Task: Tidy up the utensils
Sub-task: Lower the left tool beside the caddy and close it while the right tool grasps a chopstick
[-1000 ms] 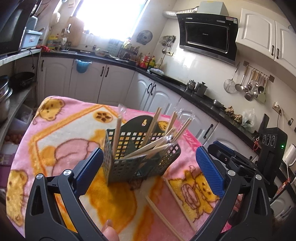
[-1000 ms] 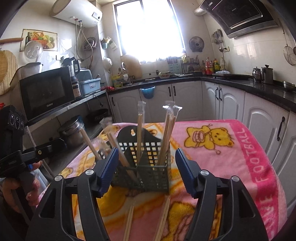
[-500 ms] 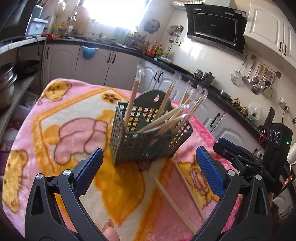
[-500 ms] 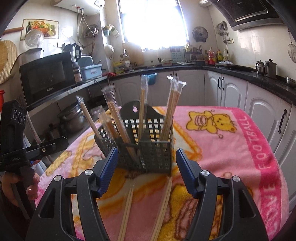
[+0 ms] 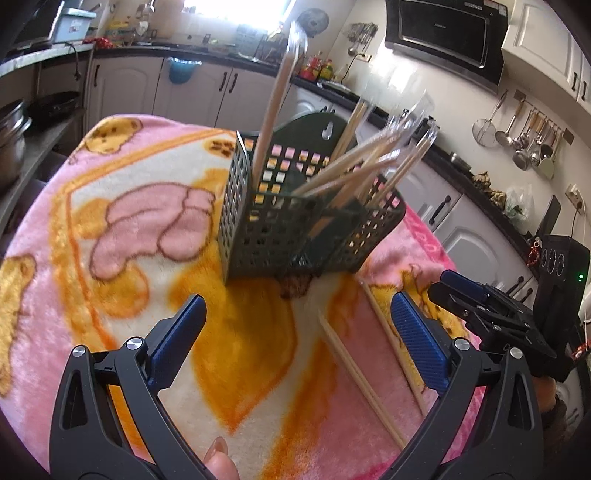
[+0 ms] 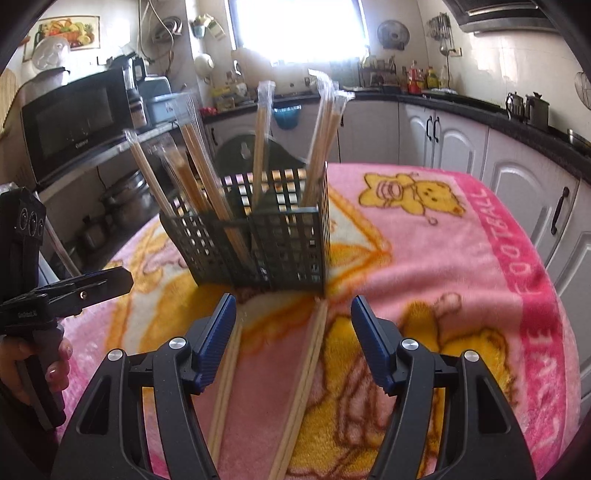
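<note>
A dark green mesh utensil holder stands on the pink cartoon blanket. Several wrapped chopstick pairs stand in it. Two chopstick pairs lie flat on the blanket: one and another. My left gripper is open and empty, just short of the holder, and shows at the left of the right wrist view. My right gripper is open and empty above the loose pairs, and shows at the right of the left wrist view.
Kitchen cabinets and a black counter run behind the table. A microwave and pots sit on shelves to one side. A range hood and hanging ladles are on the far wall.
Both grippers have moved closer to the holder and lower toward the blanket. The loose chopsticks now lie between the right gripper's fingers. Both grippers stay open.
</note>
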The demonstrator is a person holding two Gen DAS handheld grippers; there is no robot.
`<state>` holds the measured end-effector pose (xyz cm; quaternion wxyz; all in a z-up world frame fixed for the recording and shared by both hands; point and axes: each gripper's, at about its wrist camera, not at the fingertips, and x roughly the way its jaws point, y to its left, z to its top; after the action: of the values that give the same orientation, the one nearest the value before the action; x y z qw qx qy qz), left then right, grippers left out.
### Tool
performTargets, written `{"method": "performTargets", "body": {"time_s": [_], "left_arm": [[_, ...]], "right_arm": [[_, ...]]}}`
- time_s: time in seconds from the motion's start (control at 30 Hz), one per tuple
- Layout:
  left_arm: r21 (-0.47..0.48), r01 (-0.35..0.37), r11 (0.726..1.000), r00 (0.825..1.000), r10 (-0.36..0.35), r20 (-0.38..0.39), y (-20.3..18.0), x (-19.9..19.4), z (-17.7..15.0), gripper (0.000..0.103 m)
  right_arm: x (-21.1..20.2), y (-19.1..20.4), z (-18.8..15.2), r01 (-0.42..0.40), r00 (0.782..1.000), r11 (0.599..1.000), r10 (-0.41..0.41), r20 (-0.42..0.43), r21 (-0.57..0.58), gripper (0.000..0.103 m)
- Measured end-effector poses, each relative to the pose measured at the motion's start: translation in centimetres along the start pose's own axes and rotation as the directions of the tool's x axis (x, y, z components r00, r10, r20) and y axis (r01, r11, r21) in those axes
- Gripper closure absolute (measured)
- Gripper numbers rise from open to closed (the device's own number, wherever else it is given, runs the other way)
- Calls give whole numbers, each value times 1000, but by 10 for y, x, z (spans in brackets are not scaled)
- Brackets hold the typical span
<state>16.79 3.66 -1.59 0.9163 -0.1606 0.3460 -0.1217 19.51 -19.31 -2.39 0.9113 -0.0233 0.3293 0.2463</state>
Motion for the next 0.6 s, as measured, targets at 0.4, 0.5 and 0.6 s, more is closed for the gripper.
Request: {"method": "performTargets", "body": {"time_s": [0.4,0.5,0.6], "left_arm": [[-24,22,999,993,-24,-114,-6,42,-19,25],[-29,40,999,988,-44,-150,-9,54,-22,34],[-28,51,998,983,-55,-176,-13,63,-22,43]], "right_arm": [[37,-21,-16,7,991,999,-2,-134,36,45],[47,-28,-17,2,987,998,7,-163,57,49],[57,-33,-17,0,983,998,11,-185,62,52]]}}
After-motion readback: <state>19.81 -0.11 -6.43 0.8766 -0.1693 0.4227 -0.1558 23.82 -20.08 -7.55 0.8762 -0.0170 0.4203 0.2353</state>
